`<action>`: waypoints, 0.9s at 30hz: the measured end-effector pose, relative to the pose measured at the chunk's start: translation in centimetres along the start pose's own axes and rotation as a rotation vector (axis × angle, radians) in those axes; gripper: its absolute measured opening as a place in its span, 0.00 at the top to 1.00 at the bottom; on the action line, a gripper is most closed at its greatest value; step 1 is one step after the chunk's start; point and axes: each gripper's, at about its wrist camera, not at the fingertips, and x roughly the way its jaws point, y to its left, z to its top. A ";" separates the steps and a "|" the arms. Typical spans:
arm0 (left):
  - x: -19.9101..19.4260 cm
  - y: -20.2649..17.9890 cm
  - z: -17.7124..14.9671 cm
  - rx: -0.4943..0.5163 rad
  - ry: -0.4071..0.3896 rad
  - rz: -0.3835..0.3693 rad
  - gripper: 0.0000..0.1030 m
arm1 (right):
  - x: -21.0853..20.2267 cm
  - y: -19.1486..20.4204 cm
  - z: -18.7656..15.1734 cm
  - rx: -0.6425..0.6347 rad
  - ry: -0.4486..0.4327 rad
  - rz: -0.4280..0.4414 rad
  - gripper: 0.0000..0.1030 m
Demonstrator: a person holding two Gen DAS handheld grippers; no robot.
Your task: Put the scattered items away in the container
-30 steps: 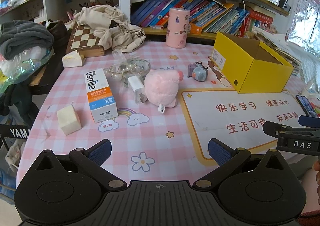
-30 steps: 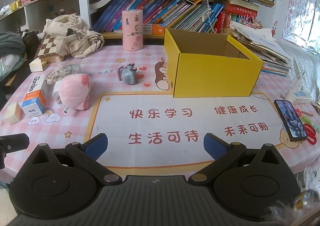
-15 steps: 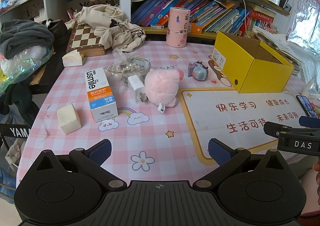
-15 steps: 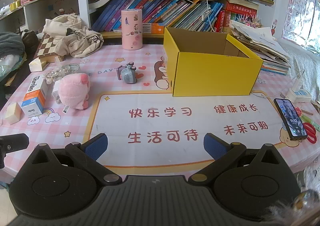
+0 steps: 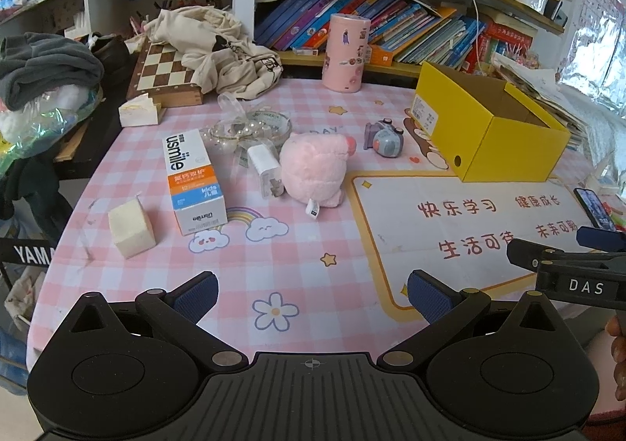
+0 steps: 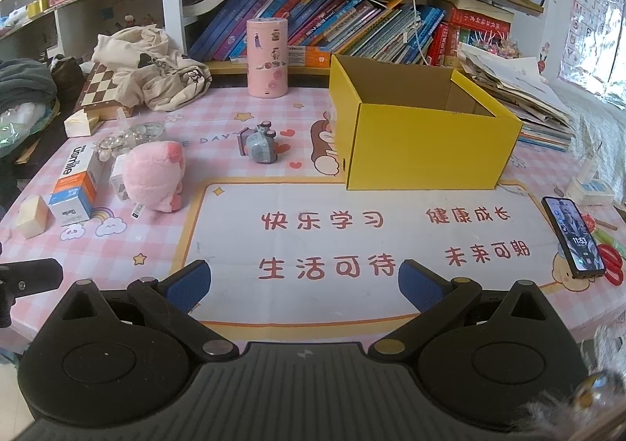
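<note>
An open yellow box point(image 5: 489, 128) point(image 6: 422, 144) stands at the table's far right. Scattered left of it lie a pink plush pig point(image 5: 313, 167) point(image 6: 152, 175), a small grey toy camera point(image 5: 385, 140) point(image 6: 260, 146), a white charger point(image 5: 266, 171), a usmile toothpaste carton point(image 5: 193, 181) point(image 6: 76, 187), a cream block point(image 5: 131, 232) point(image 6: 33, 216) and a bead string in a glass dish point(image 5: 250, 128). My left gripper point(image 5: 311, 292) is open above the near table edge, holding nothing. My right gripper point(image 6: 303, 282) is open too, over the white mat, empty.
A pink canister point(image 6: 267, 58), a chessboard point(image 5: 164, 73) under crumpled cloth point(image 5: 219, 46), and book shelves line the back. A phone point(image 6: 573, 235) lies at the mat's right edge. Paper stacks point(image 6: 516, 89) sit beyond the box. The right gripper's side point(image 5: 567, 265) shows in the left view.
Both views have crept slightly forward and lower toward the table. No object has moved, and both grippers stay open.
</note>
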 end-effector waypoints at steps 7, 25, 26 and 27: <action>-0.2 0.0 0.0 0.003 -0.009 -0.016 0.00 | -0.2 0.3 0.1 -0.011 -0.019 0.023 0.00; 0.0 1.1 0.2 -0.022 -0.011 -0.010 0.00 | 0.4 1.3 0.8 -0.025 -0.017 0.062 0.00; 0.0 1.2 0.2 -0.023 -0.012 -0.008 0.00 | 0.4 1.4 0.8 -0.027 -0.017 0.066 0.00; 0.0 1.3 0.2 -0.025 -0.013 -0.007 0.00 | 0.5 1.5 0.9 -0.029 -0.017 0.070 0.00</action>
